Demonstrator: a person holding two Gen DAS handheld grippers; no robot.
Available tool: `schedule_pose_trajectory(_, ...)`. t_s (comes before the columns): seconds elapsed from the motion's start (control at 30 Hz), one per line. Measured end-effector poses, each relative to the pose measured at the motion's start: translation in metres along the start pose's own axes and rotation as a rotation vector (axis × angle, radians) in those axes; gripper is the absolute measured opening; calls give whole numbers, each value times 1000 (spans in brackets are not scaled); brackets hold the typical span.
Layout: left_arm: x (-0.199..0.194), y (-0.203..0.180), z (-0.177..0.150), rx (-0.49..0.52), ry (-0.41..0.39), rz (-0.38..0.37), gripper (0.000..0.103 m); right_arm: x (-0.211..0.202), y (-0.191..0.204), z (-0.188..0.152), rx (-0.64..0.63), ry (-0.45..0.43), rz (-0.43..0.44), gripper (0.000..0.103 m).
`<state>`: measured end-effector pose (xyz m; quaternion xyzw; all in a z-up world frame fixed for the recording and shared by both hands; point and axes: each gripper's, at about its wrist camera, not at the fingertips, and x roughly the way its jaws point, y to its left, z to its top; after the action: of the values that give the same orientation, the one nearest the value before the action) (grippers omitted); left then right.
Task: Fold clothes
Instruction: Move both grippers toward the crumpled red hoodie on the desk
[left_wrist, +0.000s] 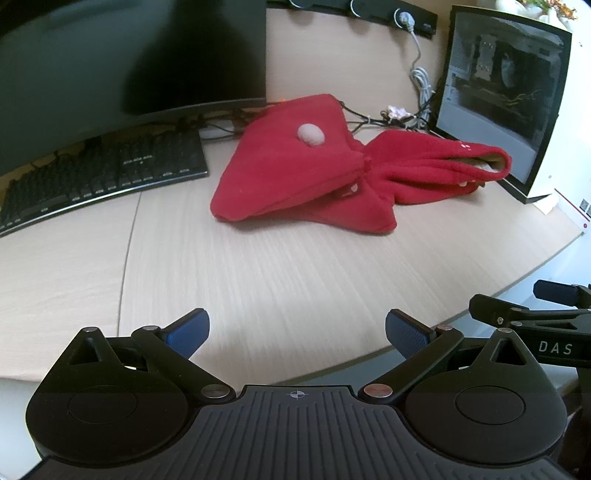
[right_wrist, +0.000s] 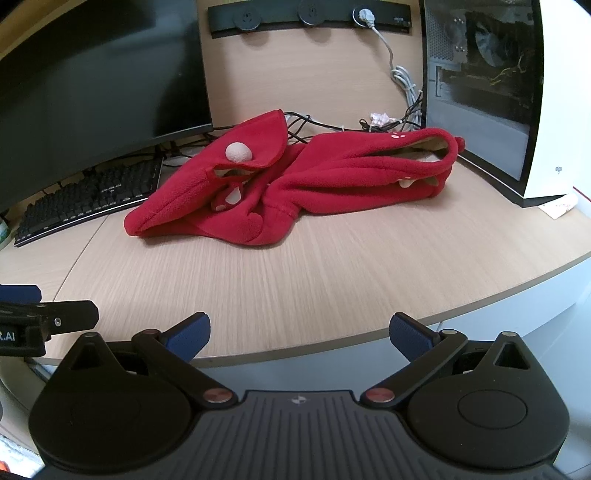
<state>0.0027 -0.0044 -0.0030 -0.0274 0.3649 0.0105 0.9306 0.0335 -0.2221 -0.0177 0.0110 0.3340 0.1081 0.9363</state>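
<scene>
Both the left claw (left_wrist: 297, 338) and right claw (right_wrist: 300, 338) gape empty near the surface (right_wrist: 332, 266) edge, the rumpled red garment (right_wrist: 288, 184) well ahead, where a careless pull might snag the cables (right_wrist: 314, 123) behind.

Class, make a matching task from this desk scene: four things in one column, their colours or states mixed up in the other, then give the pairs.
Things:
1. garment
2. keyboard
3. pompom
4. left gripper

Descriptions:
a. black
b. open, holding nothing
c. red, crumpled
d. pale, round

Pairs: 1-c, 2-a, 3-d, 4-b
</scene>
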Motion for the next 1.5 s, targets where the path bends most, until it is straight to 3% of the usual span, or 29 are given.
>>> schedule_pose_trajectory(0.77, 8, -7, 1, 5, 30, 3, 103, 2, -9, 0, -3, 9, 1, 103)
schedule_pose_trajectory(1.5, 42, -27, 6, 36, 125, 5, 103, 30, -17, 6, -26, 77, 36, 103)
